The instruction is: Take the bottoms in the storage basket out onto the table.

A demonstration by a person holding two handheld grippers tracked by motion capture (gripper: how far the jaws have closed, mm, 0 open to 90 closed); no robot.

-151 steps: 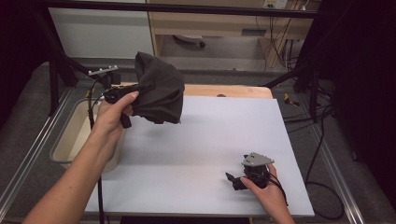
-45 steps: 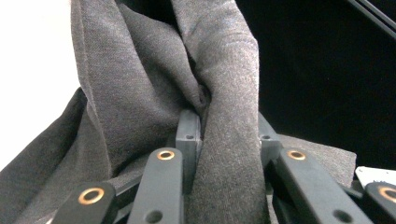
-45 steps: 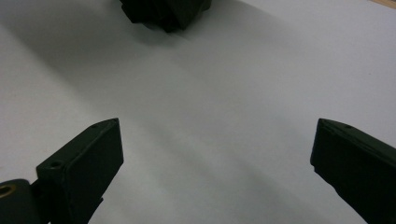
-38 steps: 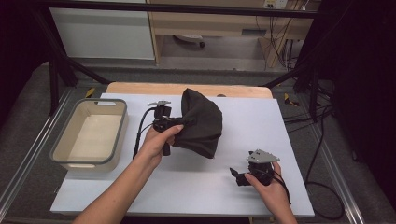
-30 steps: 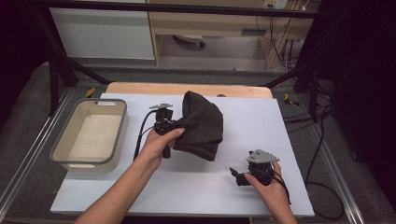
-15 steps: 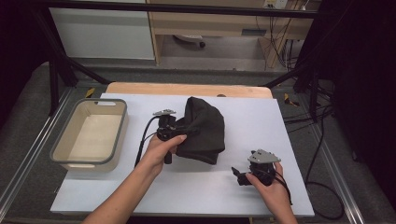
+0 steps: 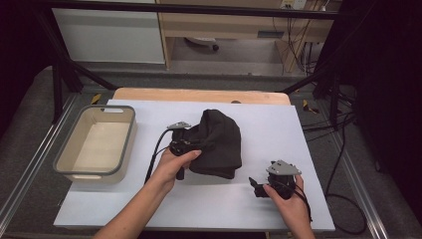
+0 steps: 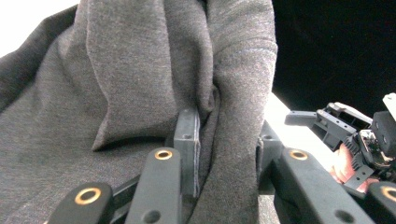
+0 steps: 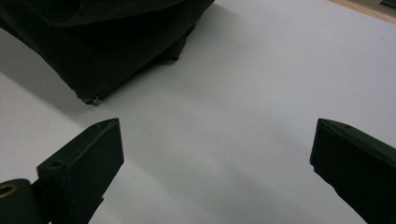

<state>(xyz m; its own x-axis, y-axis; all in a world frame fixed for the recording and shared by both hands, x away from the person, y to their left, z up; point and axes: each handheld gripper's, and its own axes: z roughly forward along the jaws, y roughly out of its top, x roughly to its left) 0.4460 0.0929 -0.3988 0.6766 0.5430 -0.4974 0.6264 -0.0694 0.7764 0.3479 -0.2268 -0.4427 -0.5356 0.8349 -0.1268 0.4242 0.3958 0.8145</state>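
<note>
Left gripper (image 7: 185,142) clenched on dark grey garment (image 7: 219,144) mid-table; right gripper (image 7: 263,185) fingers spread wide, near front edge, bare table (image 7: 278,124) around.

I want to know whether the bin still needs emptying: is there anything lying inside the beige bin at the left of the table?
No: in the high view the beige bin shows a bare pale floor, and the dark cloth lies on the white table beside it.

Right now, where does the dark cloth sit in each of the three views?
High view: dark cloth at table centre, beside the left gripper.
Left gripper view: cloth across left and centre, a fold pinched between the jaws.
Right gripper view: cloth at upper left.
Shared landmark: the white tabletop under the cloth.
</note>
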